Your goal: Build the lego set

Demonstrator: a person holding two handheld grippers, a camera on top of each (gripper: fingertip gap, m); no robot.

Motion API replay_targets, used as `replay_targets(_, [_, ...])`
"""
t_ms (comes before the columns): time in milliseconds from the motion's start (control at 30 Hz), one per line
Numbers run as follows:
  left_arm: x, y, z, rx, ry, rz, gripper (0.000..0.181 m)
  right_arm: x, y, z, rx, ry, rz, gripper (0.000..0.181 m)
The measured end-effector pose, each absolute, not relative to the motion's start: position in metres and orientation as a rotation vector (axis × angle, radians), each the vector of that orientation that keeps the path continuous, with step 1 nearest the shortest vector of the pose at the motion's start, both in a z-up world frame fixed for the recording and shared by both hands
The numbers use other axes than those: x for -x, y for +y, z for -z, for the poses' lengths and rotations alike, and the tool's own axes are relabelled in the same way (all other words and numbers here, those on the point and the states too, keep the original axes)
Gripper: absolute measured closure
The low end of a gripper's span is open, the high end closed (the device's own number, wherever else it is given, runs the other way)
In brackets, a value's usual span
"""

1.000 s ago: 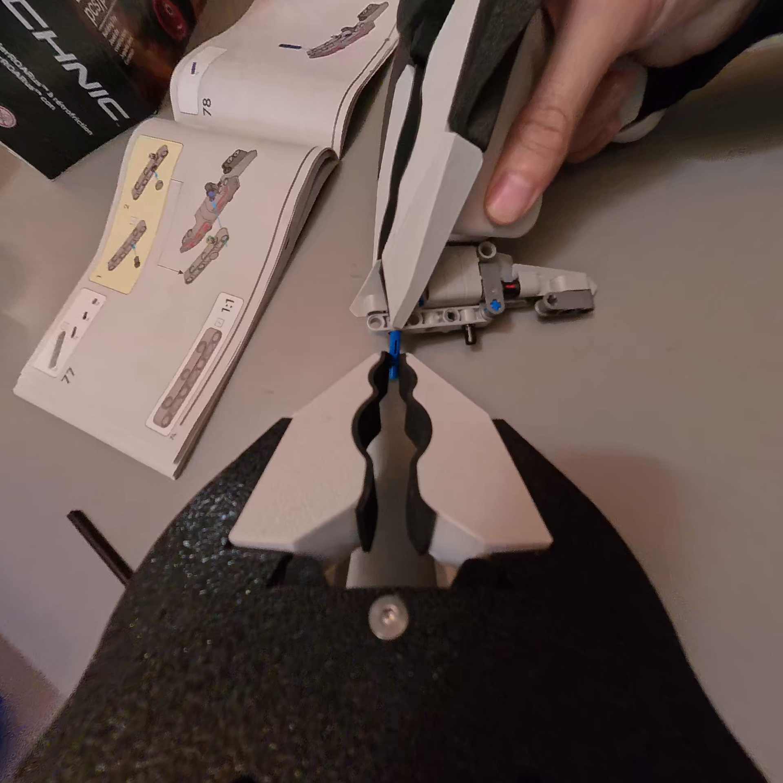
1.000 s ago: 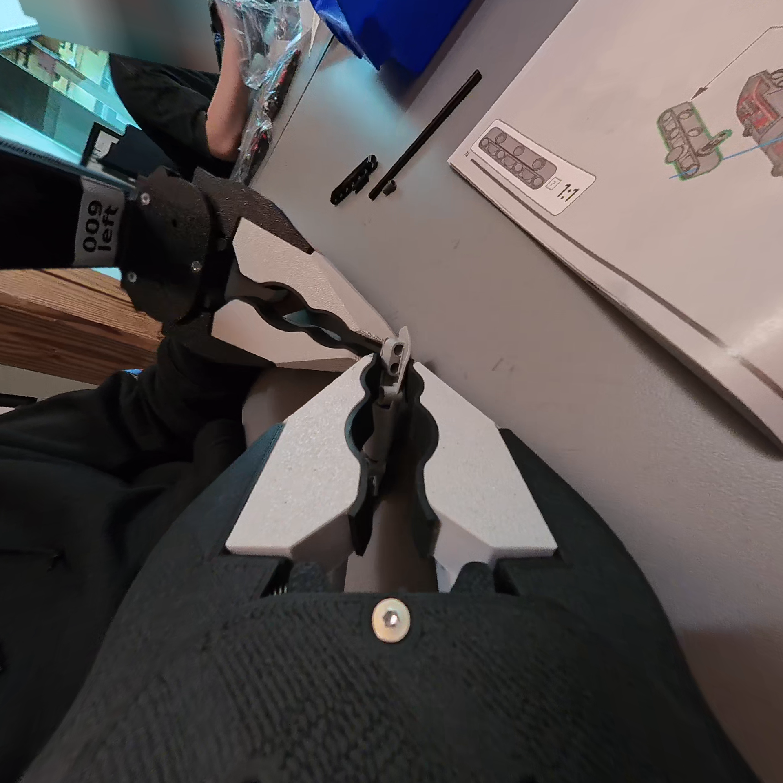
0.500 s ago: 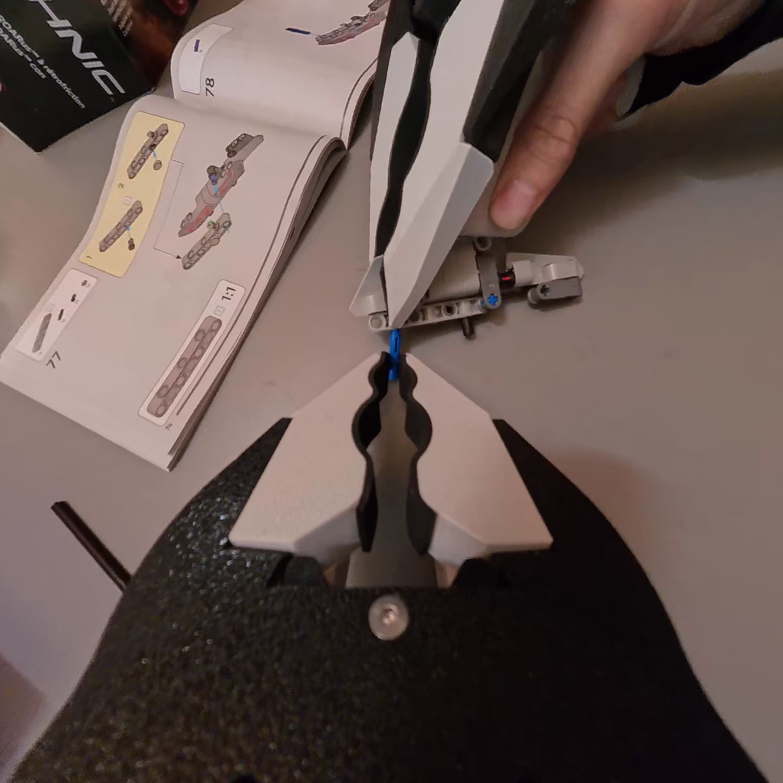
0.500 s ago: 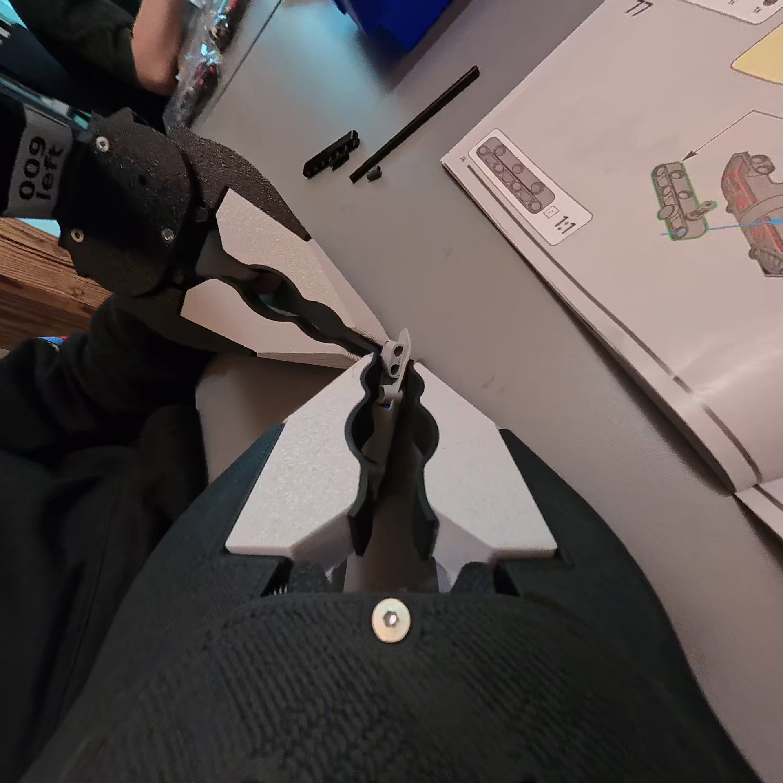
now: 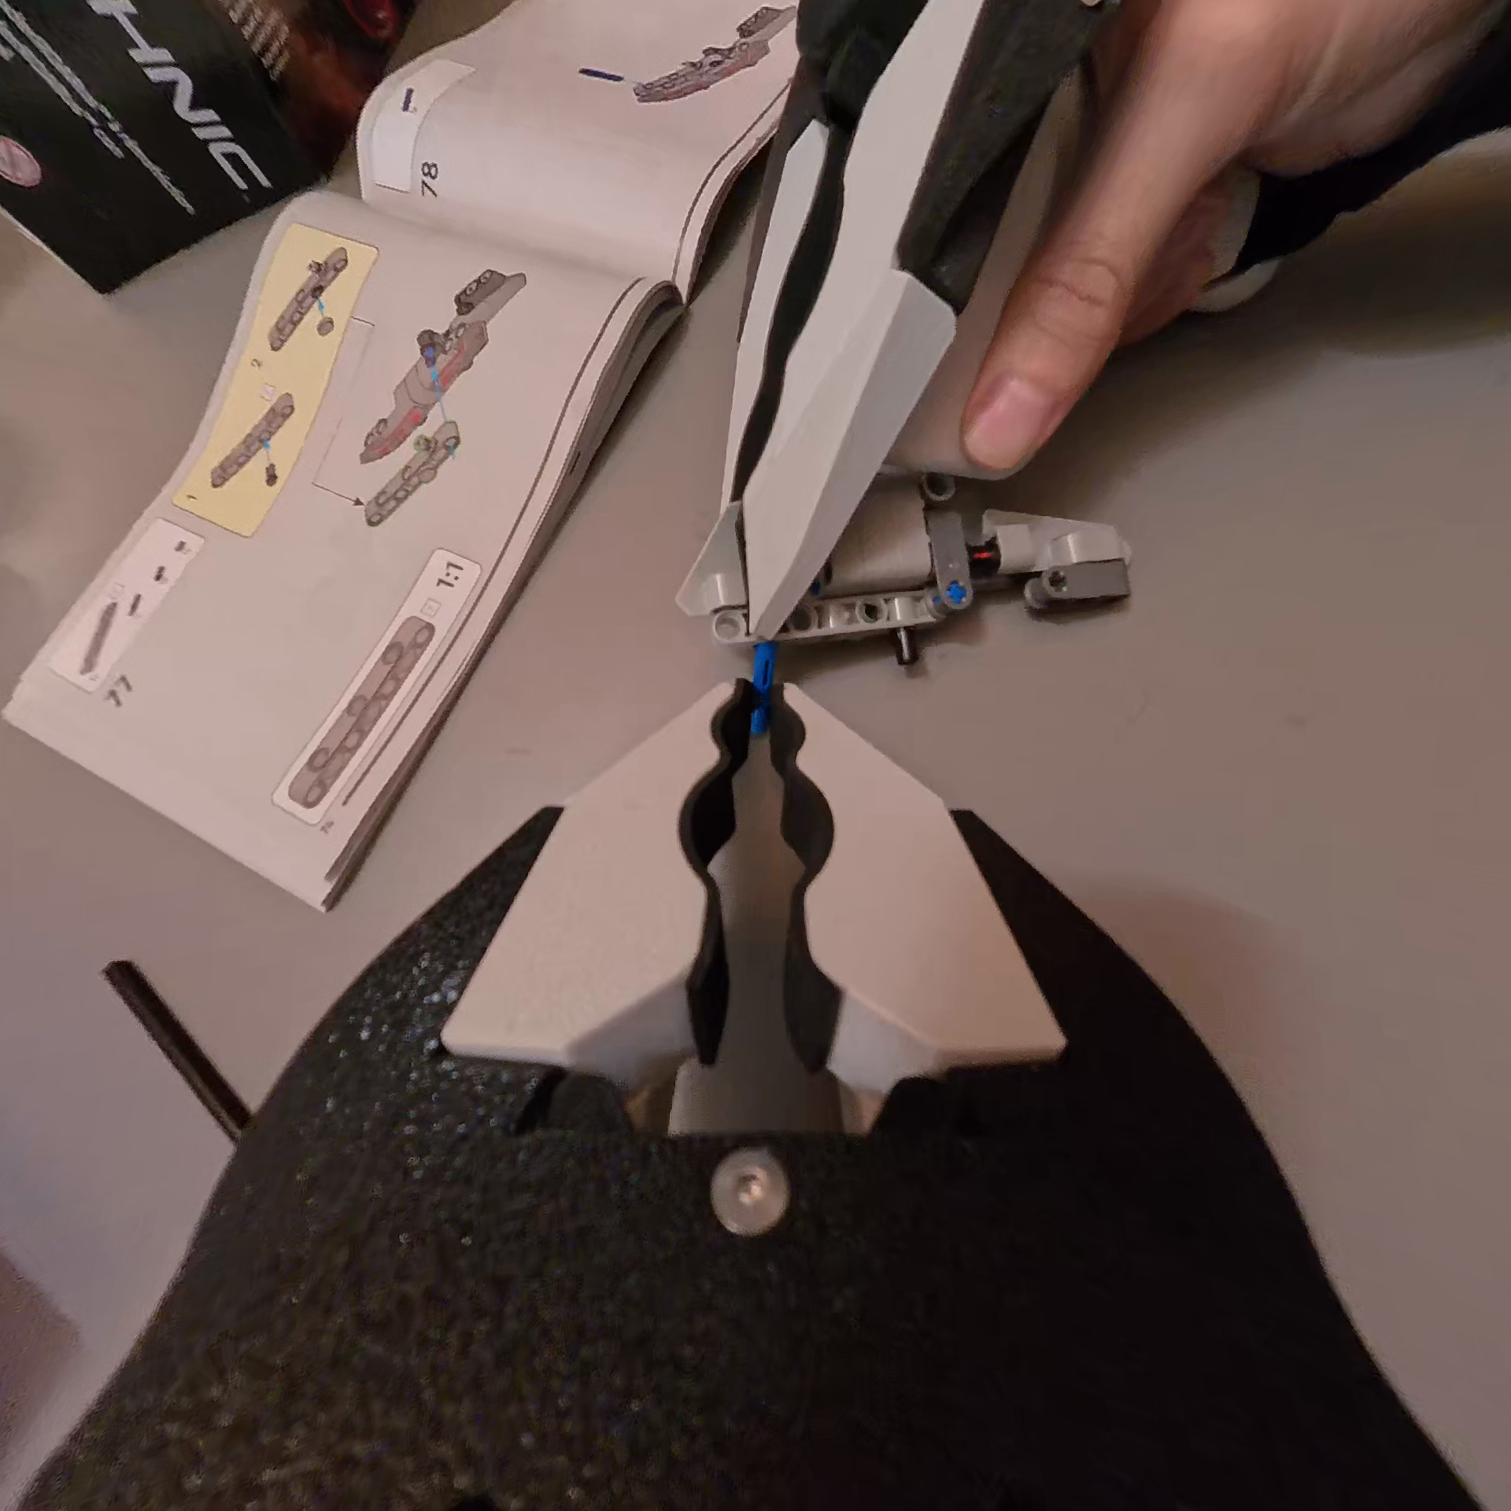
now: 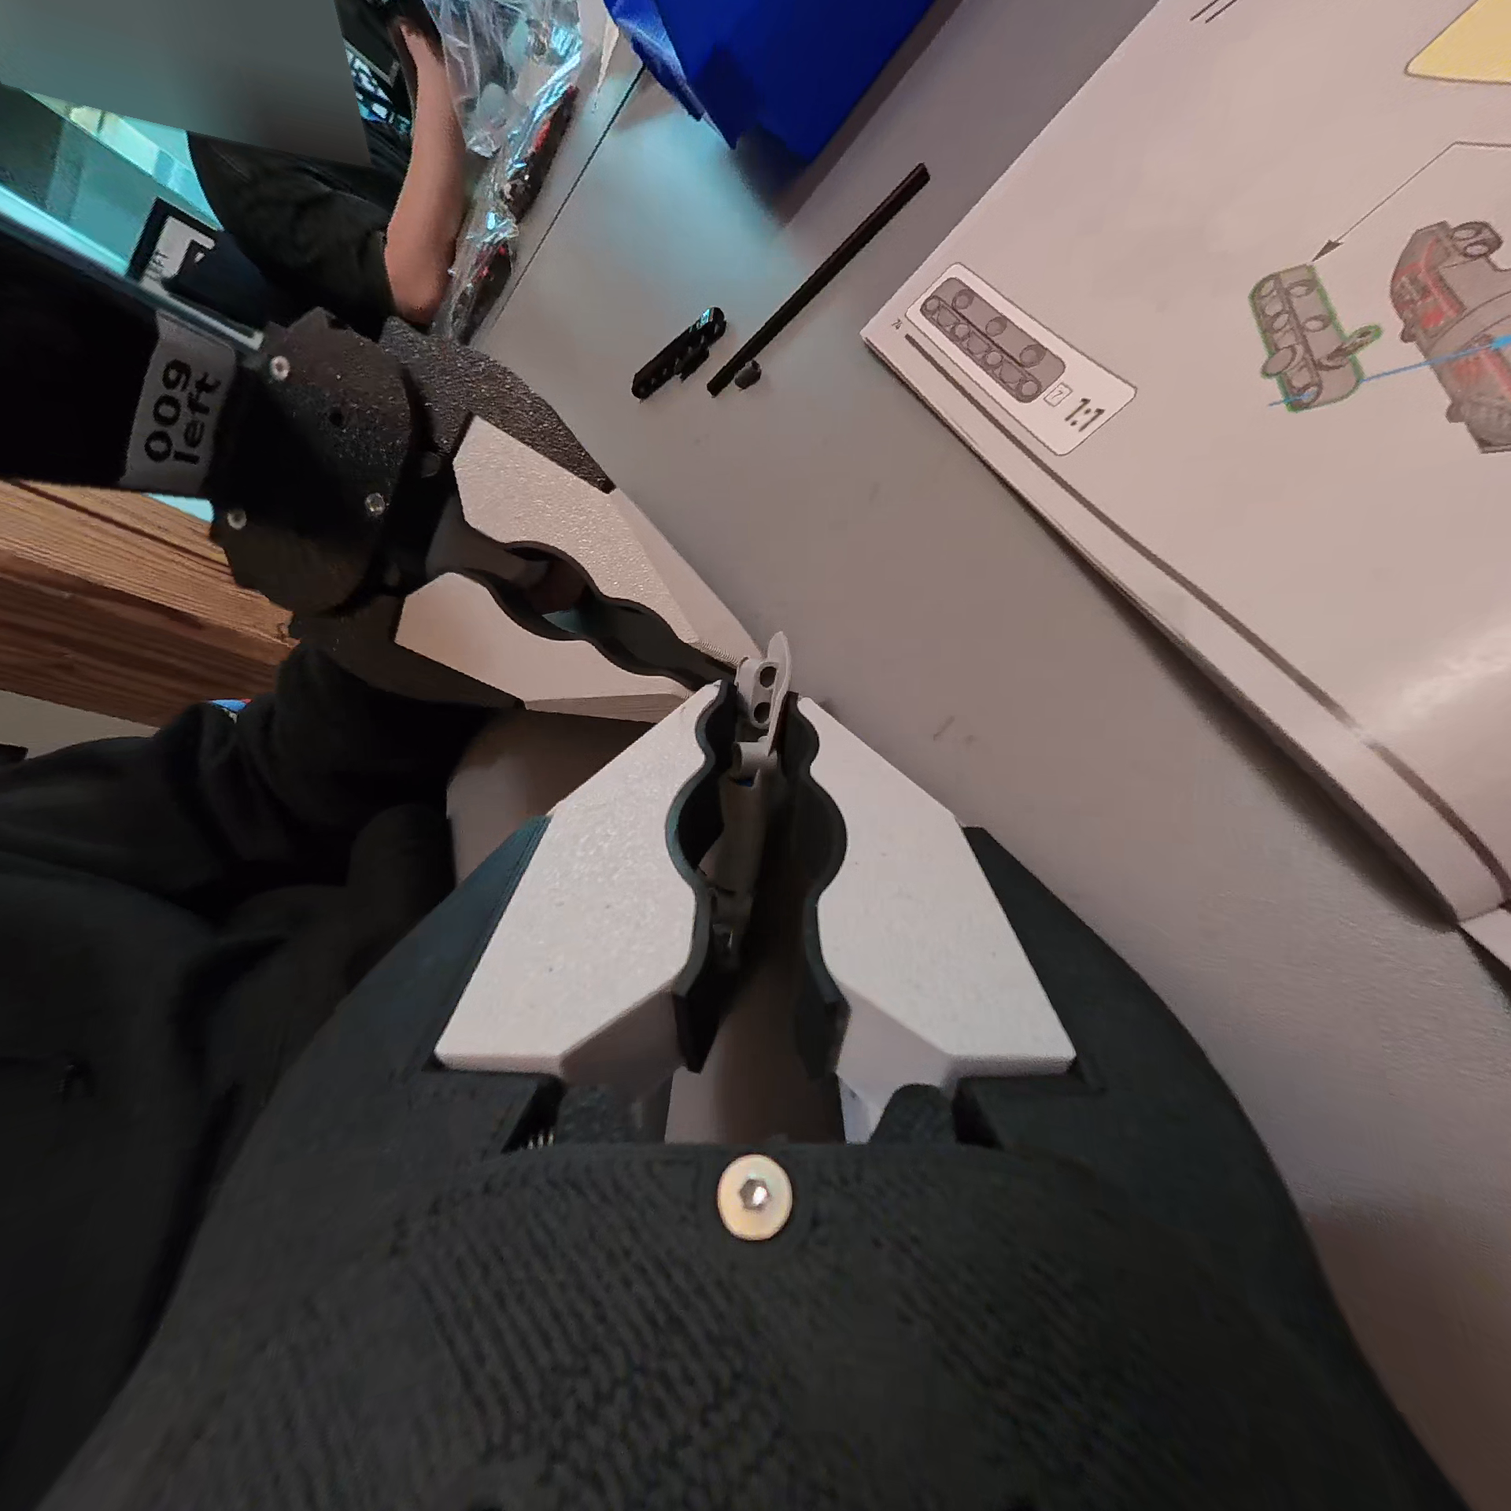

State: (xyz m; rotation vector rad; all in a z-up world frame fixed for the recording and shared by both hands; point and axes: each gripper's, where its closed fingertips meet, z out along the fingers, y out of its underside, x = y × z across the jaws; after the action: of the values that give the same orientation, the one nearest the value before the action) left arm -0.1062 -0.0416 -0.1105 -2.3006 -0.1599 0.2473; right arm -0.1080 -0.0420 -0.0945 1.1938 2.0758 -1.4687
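Note:
My left gripper (image 5: 760,701) is shut on a small blue pin (image 5: 762,685), whose far end meets the near edge of a grey lego assembly (image 5: 907,572). My right gripper (image 5: 748,621) comes down from above and is shut on the left end of that assembly, with a hand (image 5: 1145,204) on it. In the right wrist view the right gripper (image 6: 759,710) clamps the grey assembly (image 6: 762,687), which stands up between its fingers. The left gripper (image 6: 703,666) comes in from the left and its tips touch the assembly.
An open instruction booklet (image 5: 343,458) lies left of the assembly; it also shows in the right wrist view (image 6: 1275,409). A black box (image 5: 139,123) is at the far left. A long black axle (image 6: 818,278), a short black beam (image 6: 679,364) and a blue bin (image 6: 760,57) lie beyond. Only a small space, under 4 cm, lies between the two pairs of fingers.
Both grippers keep their holds, with the blue pin still at the assembly's edge. The views have shifted slightly against the booklet and table.

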Motion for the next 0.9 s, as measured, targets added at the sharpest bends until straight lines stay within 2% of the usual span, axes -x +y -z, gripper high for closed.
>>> replay_targets(567, [0.1024,-0.0455,0.1125,2.305,-0.214,-0.160,0.180,0.1067,-0.0401,0.1031,-1.289,2.247,1.363,0.170])
replay_targets(900, [0.1044,-0.0452,0.1122,2.302,-0.246,-0.190,0.180,0.1100,-0.0410,0.1031,-1.365,2.062,1.374,0.171])
